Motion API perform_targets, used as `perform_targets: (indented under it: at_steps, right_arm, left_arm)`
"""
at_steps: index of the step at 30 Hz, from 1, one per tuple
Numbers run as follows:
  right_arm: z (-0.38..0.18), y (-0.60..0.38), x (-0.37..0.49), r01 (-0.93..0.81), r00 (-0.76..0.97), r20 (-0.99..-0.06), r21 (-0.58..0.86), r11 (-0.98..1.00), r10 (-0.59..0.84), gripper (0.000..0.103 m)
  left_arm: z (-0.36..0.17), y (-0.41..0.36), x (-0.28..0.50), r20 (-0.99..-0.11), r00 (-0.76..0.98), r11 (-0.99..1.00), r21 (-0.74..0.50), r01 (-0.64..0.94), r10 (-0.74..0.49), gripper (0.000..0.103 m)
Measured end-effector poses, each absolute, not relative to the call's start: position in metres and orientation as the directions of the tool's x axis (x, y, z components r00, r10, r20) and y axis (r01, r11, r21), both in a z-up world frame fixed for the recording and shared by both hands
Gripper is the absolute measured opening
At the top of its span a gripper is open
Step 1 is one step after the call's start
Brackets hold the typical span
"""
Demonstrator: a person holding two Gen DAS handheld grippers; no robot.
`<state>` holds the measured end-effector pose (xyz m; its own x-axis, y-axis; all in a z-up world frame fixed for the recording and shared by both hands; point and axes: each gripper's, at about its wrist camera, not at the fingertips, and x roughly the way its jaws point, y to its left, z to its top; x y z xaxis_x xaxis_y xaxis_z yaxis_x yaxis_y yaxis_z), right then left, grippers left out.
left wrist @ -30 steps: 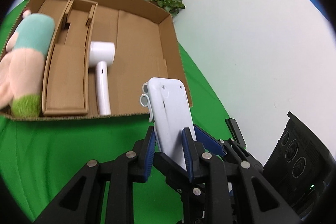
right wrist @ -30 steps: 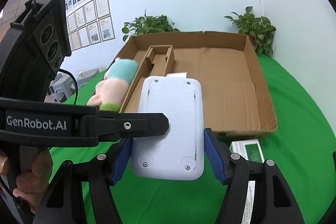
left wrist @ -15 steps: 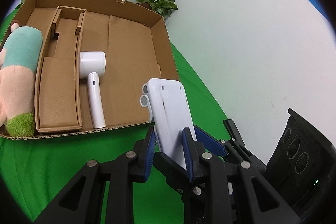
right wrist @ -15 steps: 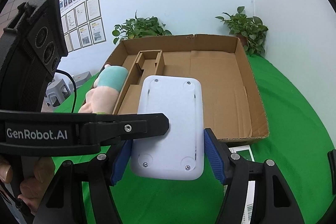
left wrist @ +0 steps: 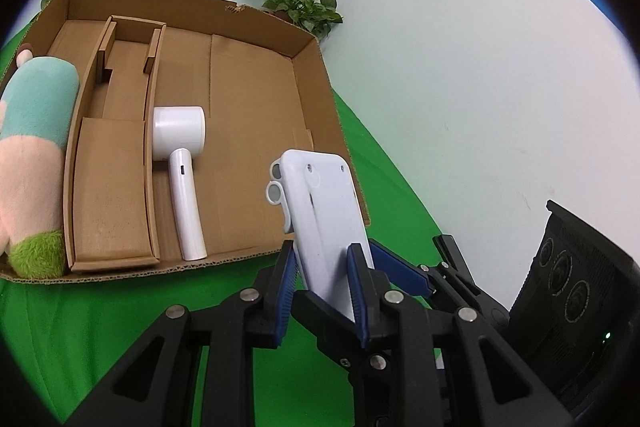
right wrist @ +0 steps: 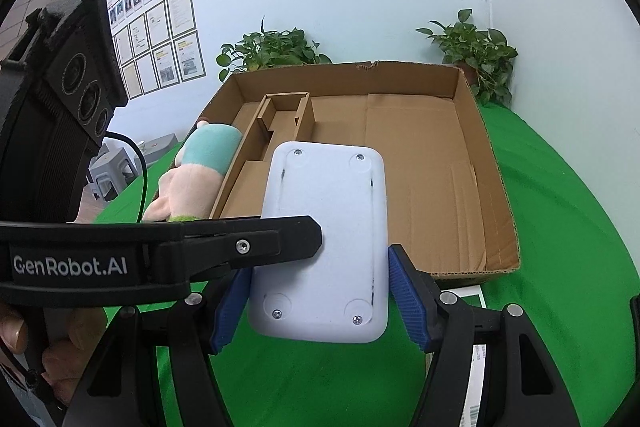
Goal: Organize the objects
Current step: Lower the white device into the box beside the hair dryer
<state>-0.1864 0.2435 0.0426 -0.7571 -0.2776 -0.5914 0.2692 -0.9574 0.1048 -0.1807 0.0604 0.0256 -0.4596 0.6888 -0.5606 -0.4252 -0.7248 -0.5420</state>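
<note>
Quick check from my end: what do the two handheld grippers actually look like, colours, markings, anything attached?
Both are black plastic linkage frames with silver screws and blue ribbed pads. Seen from the right gripper, the left gripper carries white "GenRobot.AI" lettering, a black block with three round lenses and a thin black cable. No sleeve shows.

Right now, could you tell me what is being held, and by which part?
The left hand-held gripper pinches the white device across its thin lower edge.

White device (right wrist: 324,247), brown box (left wrist: 256,99), green cloth (left wrist: 80,323), white dryer (left wrist: 180,147), teal-pink-green plush (left wrist: 32,163).
</note>
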Motion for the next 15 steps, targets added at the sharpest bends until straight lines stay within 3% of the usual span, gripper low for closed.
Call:
perform_targets:
  at_steps: [15]
  right_arm:
    - [0.017, 0.253, -0.232, 0.286, -0.689, -0.648, 0.168, -0.943, -0.324, 0.064]
  left_arm:
    - [0.003, 0.071, -0.218, -0.616, -0.438, -0.756, -0.547, -0.36, 0.655, 0.023]
